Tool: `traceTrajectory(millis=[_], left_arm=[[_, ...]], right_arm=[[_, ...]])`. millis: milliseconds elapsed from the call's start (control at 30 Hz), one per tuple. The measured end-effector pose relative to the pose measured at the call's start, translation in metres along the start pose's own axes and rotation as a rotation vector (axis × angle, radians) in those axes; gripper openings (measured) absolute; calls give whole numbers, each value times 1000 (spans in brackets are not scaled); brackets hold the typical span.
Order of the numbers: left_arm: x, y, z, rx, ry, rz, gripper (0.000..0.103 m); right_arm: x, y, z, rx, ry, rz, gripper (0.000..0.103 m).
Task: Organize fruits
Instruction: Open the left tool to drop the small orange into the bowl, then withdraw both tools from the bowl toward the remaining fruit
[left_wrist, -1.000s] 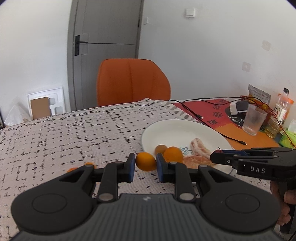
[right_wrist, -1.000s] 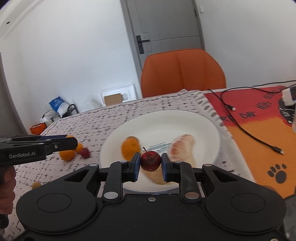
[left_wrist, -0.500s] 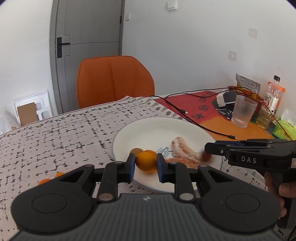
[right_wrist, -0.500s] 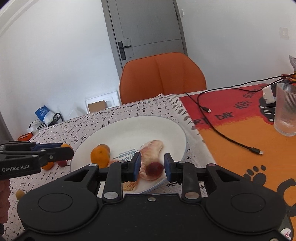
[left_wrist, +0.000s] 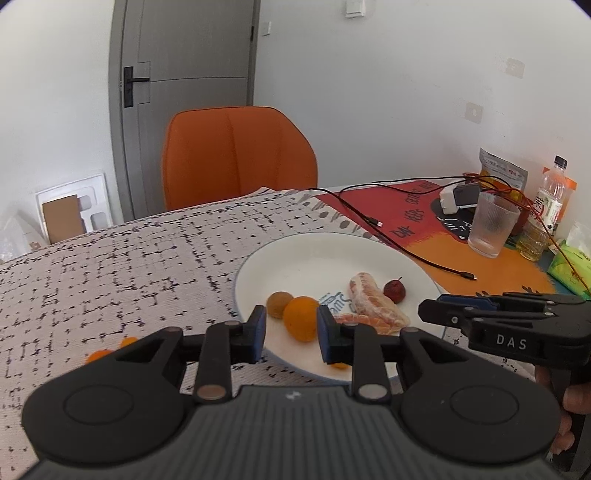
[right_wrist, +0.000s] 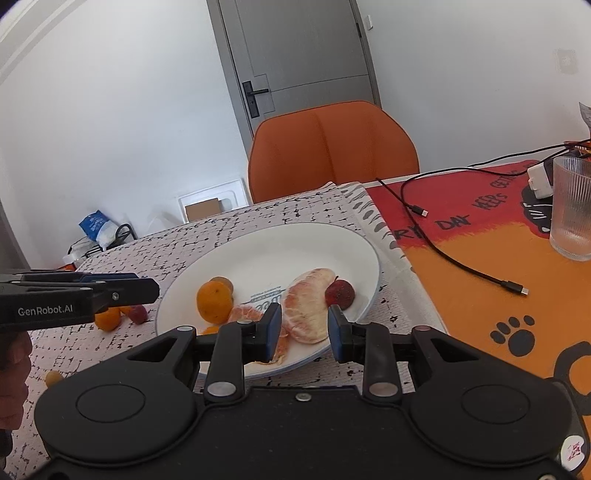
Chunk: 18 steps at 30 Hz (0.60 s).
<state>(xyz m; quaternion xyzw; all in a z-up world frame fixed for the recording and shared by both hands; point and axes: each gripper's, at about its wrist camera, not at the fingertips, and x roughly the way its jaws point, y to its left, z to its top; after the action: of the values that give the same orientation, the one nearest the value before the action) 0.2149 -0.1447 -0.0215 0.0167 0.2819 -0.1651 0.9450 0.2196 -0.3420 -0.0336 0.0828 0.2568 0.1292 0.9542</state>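
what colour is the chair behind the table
Orange chair, clearest in the right wrist view.

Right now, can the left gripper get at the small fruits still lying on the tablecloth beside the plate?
Probably yes: the left gripper holds nothing, and nothing stands between it and the small fruits left of the plate.

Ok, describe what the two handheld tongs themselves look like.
Both tongs are matte black plastic with blue pads on the fingertips. The left tongs have a ribbed grey-black body, two round discs, silver pivot pins, and white "GenRobot.AI" lettering on the side. The right tongs look the same but read "DAS" and carry a round red-and-white sticker. No sleeves show.
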Motion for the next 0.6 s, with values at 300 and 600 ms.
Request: traceTrajectory(millis=[300,600], left_arm=[[-21,18,-2,-38,-18,38,34],[-47,37,-9,-71,-46,86,58]], right_arm=[[-4,15,0,-16,1,25,35],[-7,39,1,-48,1,56,53]])
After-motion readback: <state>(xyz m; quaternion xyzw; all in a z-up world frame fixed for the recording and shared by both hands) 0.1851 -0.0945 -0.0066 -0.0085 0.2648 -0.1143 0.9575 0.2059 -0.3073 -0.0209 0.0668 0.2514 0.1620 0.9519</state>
